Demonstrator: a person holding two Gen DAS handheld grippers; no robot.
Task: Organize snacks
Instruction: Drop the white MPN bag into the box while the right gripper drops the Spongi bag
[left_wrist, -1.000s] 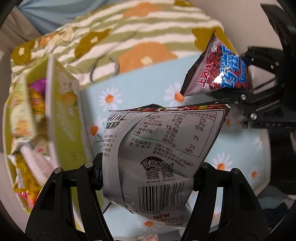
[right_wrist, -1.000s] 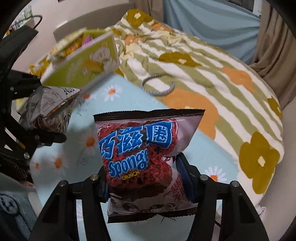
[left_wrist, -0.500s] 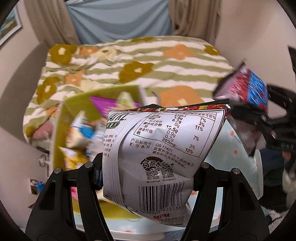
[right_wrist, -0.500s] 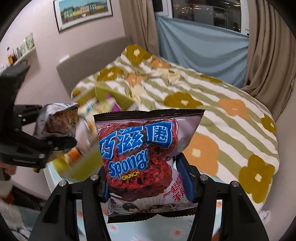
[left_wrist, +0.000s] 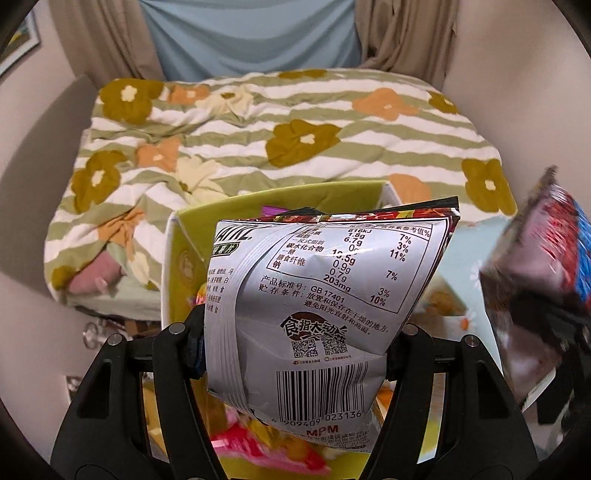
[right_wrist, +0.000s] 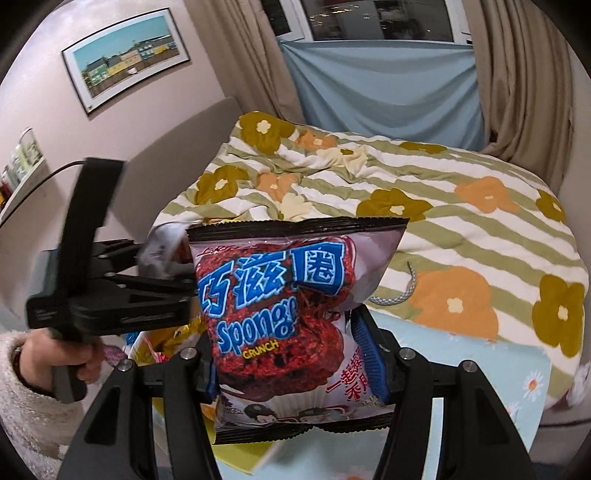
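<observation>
Right at the left gripper, both fingers are pinched in on the silver snack bag, back panel and barcode facing the lens, and the bag hangs directly over the open green box. Below the fingers there's already a jumble of pink and yellow packets in that box, so it's crowded down there. Over on the right gripper, the blue-padded fingers are closed on the red Sponge Crunch bag, gripped low on its body, top seal standing up; from the left view that same bag shows as a blur at the right edge, just beside the box.

The worry, as I read it: both bags are heading for one opening, and the two grippers are close. From the right view the left gripper's black frame sits just left of the red bag, the hand on its handle. A release at the same time could have one bag land on the box wall and slide onto the daisy-print table. Puffy, slippery bags too, so a squeeze could crush the contents or let one slip out early.

Farther back, the striped floral bedspread, then curtains
</observation>
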